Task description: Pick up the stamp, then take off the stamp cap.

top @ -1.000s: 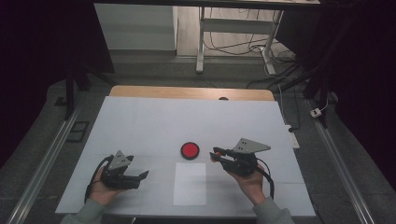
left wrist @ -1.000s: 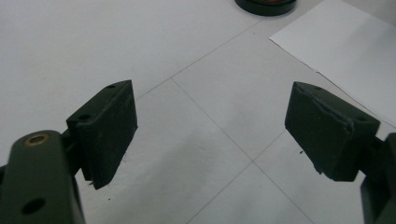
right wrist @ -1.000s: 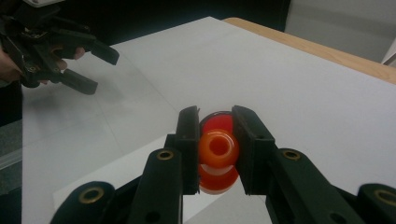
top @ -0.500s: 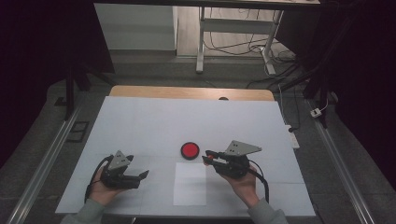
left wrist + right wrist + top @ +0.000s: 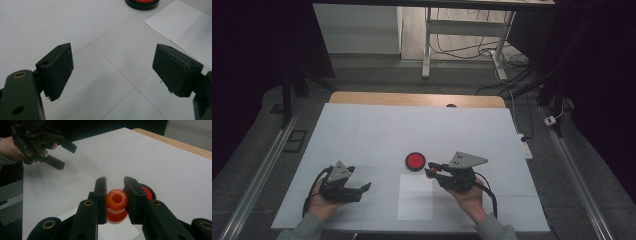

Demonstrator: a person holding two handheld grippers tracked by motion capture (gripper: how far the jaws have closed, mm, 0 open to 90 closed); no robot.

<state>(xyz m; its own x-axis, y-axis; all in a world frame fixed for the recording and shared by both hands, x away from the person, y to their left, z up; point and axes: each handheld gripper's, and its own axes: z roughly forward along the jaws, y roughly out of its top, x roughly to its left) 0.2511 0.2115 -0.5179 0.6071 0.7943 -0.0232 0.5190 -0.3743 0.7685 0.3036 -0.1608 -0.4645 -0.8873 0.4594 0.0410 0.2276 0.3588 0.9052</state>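
Note:
My right gripper (image 5: 115, 192) is shut on a small orange spool-shaped piece (image 5: 117, 200), held just above the table. From above, the same gripper (image 5: 432, 169) sits right of a red round disc with a black rim (image 5: 415, 161), its tips close to the disc's right edge. In the right gripper view the red disc (image 5: 147, 190) peeks out behind the right jaw. A white paper sheet (image 5: 416, 197) lies in front of the disc. My left gripper (image 5: 363, 189) rests at the front left, open with nothing between its jaws (image 5: 112, 72). The red disc (image 5: 142, 2) and the white sheet (image 5: 186, 27) lie beyond it.
A white mat (image 5: 377, 130) with thin grid lines covers the table, and a wooden edge (image 5: 417, 99) runs along the far side. Cables and table legs (image 5: 427, 45) stand on the floor beyond. A metal rail (image 5: 257, 175) runs down the left.
My right gripper has moved left and a little forward with the orange piece, toward the red disc. The left gripper has stayed in place.

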